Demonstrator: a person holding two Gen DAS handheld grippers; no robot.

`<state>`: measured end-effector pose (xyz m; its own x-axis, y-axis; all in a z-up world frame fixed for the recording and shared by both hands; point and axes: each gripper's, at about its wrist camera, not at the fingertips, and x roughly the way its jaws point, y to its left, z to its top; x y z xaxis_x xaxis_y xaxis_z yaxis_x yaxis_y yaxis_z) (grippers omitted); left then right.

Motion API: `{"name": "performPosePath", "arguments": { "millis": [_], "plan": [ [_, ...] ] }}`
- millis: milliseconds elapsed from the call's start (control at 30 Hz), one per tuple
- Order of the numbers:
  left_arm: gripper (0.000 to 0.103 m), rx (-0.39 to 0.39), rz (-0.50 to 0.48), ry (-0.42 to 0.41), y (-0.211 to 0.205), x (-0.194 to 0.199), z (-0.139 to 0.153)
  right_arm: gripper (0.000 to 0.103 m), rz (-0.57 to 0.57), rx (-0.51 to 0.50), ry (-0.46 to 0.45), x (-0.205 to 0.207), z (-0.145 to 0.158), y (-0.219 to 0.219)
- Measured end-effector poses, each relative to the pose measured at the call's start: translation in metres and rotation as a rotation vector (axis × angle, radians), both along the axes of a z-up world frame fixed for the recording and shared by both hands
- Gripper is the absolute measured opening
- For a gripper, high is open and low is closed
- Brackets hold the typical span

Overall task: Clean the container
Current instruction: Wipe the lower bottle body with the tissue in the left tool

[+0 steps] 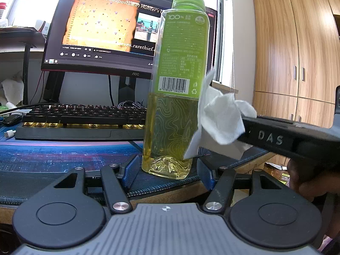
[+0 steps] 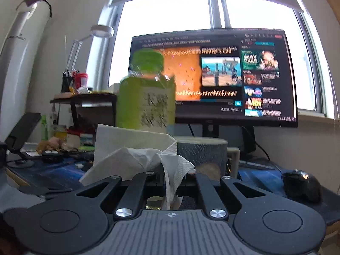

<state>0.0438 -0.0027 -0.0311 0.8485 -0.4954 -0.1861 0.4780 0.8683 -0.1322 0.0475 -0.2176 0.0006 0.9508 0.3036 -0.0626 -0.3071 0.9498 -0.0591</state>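
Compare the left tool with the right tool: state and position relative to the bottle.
The left tool is open and holds nothing; the right tool is shut on a white paper towel. The left tool's blue pads flank the base of the bottle without clearly touching it; the right tool comes from the bottle's side, pressing the towel against its lower half. Both are black and aimed at the same bottle.

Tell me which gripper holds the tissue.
The right gripper, shut on the white tissue against the bottle; the left gripper stands open and empty around the bottle's base.
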Motion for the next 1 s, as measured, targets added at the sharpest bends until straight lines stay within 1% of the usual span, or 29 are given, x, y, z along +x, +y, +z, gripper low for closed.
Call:
{"name": "performPosePath", "arguments": {
  "millis": [133, 433, 733, 1000],
  "plan": [
    [0.064, 0.001, 0.000, 0.000, 0.000, 0.000, 0.000, 0.008, -0.005, -0.002, 0.009, 0.002, -0.002, 0.000],
    [0.064, 0.001, 0.000, 0.000, 0.001, 0.000, 0.000, 0.008, 0.023, -0.003, -0.047, -0.011, 0.009, 0.005],
    [0.064, 0.002, -0.002, 0.000, 0.001, 0.000, 0.000, 0.008, -0.004, -0.002, 0.006, 0.001, -0.001, 0.000],
    [0.064, 0.006, -0.003, 0.000, 0.000, 0.001, 0.000, 0.008, 0.013, -0.013, -0.024, -0.008, 0.007, 0.003]
  ]
}}
